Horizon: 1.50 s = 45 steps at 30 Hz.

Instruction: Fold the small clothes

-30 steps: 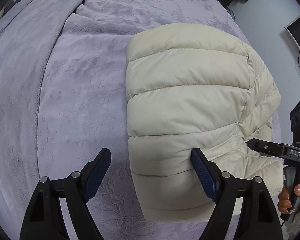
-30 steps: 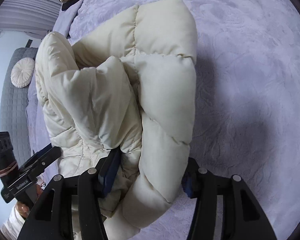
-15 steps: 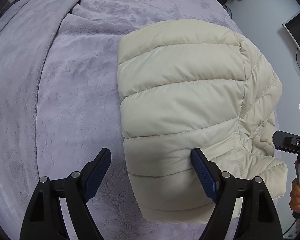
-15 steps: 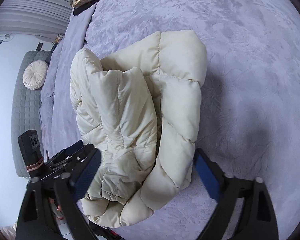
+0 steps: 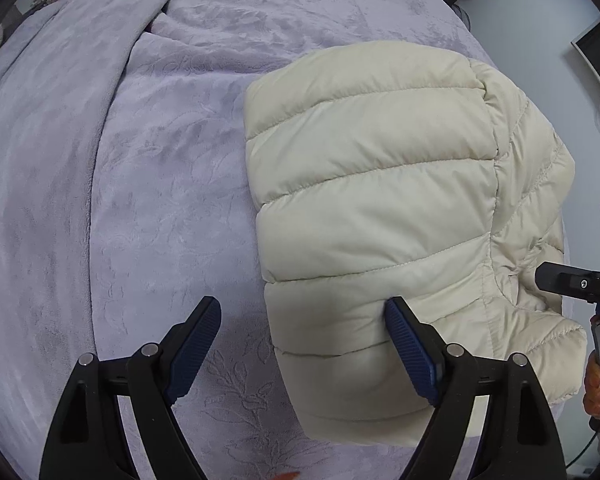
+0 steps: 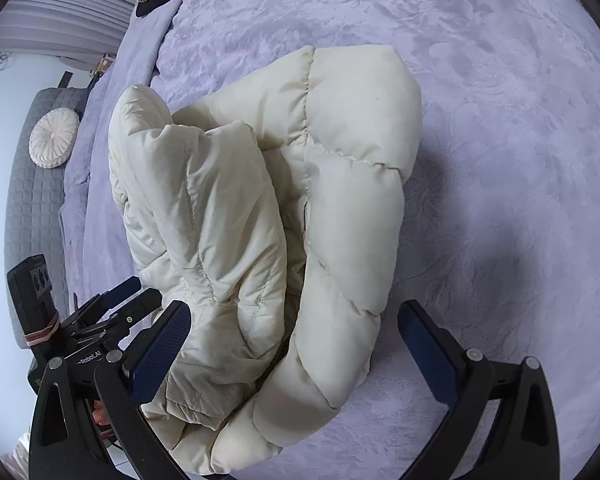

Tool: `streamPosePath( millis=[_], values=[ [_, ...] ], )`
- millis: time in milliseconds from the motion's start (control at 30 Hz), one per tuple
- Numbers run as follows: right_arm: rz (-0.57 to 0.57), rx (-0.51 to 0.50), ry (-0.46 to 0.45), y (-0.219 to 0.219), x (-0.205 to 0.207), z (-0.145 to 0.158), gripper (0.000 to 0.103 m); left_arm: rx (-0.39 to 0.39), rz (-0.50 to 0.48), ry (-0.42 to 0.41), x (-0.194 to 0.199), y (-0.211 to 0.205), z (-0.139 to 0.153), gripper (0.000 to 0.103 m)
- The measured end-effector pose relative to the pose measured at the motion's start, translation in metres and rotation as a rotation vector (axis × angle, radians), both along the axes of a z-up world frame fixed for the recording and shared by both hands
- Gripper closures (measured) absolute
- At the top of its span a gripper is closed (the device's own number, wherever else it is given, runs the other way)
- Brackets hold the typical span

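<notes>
Both fingers (image 5: 410, 344) stand spread, pinching nothing; your cream puffer jacket (image 5: 380, 208) lies folded near the bed's (image 5: 140, 200) near edge. Press its loose sleeve layers (image 6: 204, 216) flat before leaving it.

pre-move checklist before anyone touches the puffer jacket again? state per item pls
1. Left tool free of load: ok. Wide open; one pad rests against the jacket edge, nothing clamped.
2. Right tool released: ok. Wide open, straddling the jacket's near end, pads not pressing.
3. Jacket fully on the purple blanket: not ok. Its near end seems to overhang the bed edge.
4. Fold tidy: not ok. In the right wrist view the layers sit bunched and puffed up, with a gap between them.
5. Sleeves tucked in: cannot tell.
6. Tools apart from each other: ok, though close at the jacket's near end.
</notes>
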State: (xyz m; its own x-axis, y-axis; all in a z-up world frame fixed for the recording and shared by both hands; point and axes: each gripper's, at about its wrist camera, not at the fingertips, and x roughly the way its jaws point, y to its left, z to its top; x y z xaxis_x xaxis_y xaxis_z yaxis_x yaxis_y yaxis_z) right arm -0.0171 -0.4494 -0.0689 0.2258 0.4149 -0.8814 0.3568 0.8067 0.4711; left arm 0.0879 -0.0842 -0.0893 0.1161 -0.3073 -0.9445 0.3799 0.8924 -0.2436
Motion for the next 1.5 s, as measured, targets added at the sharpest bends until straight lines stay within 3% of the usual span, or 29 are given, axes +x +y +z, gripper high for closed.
streamPosePath(
  millis=[33,67,100,167,300,500,767,1100,1267,1500],
  values=[
    [0.005,-0.001,0.002,0.001,0.0,-0.001,0.0,0.003,0.002,-0.008,0.001,0.001,0.001,0.018],
    [0.01,0.0,0.002,0.002,0.001,-0.002,0.0,0.009,0.0,-0.014,0.001,0.002,0.002,0.006],
    [0.014,0.001,0.003,0.002,0.001,-0.003,0.0,0.03,0.003,-0.023,0.003,0.002,0.002,0.0],
    [0.023,0.007,0.009,0.003,0.002,-0.007,0.0,0.061,-0.017,-0.02,0.006,0.001,0.0,0.0],
    [0.029,0.018,0.018,-0.001,0.003,-0.019,0.0,0.043,-0.038,-0.006,0.012,0.006,-0.006,0.0],
    [0.035,0.06,0.024,-0.012,-0.001,-0.038,0.0,-0.072,0.003,0.118,0.03,0.021,-0.034,0.0],
    [0.034,0.161,0.026,-0.027,-0.004,-0.072,0.0,-0.224,-0.017,0.259,0.043,0.013,-0.075,0.0],
    [-0.002,0.333,-0.018,-0.041,-0.009,-0.093,0.0,-0.297,-0.018,0.273,0.049,0.003,-0.083,0.0],
    [0.005,0.344,-0.02,-0.045,-0.013,-0.096,0.0,-0.286,-0.05,0.266,0.047,-0.008,-0.082,0.0],
    [0.012,0.393,-0.048,-0.027,0.011,-0.103,0.0,-0.304,-0.071,0.278,0.06,-0.028,-0.103,0.0]
  ],
)
